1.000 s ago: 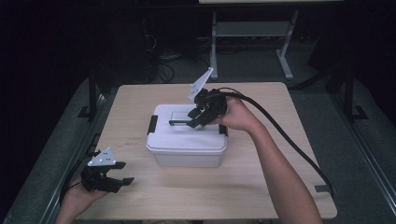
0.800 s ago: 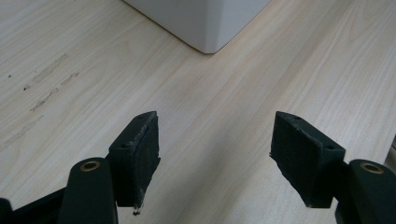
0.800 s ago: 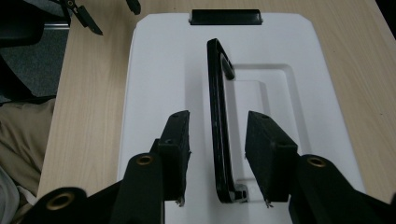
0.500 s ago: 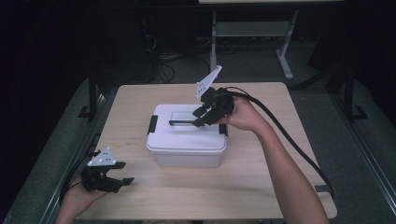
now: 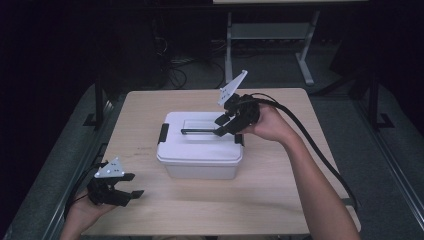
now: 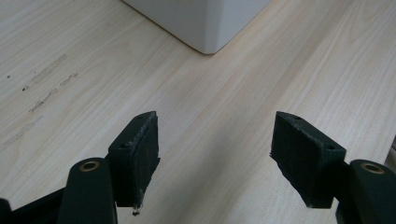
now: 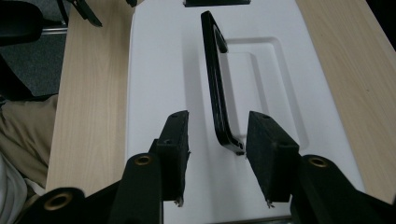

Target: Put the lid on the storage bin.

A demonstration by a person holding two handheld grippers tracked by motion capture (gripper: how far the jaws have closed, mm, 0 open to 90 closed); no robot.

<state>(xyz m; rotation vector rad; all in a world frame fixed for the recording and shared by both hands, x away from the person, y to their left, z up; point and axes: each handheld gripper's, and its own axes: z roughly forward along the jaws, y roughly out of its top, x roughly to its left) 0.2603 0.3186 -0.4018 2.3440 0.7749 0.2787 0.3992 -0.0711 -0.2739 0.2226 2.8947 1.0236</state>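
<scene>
A white lidded box (image 5: pixel 200 155) stands mid-table, and its black carry handle (image 5: pixel 197 132) lies across the lid. My right gripper (image 5: pixel 223 126) hovers over the lid's right end. In the right gripper view the handle (image 7: pixel 215 84) stands up from the lid (image 7: pixel 159 70). Its near end sits between the jaws of that gripper (image 7: pixel 218 149), close to the right jaw; the jaws are apart and not clamped. My left gripper (image 5: pixel 129 185) rests open at the table's front left. In its own view the left gripper (image 6: pixel 215 154) holds nothing and faces the box's corner (image 6: pixel 201 23).
Black latches sit at the box's left end (image 5: pixel 163 133) and right end (image 5: pixel 239 139). Bare wooden table (image 5: pixel 280 200) surrounds the box. The right gripper's cable (image 5: pixel 320 155) trails off the right edge. A desk frame (image 5: pixel 305 65) stands on the floor beyond.
My right gripper has shifted a little to the right along the lid and now straddles the handle's end. The left gripper has stayed put.
</scene>
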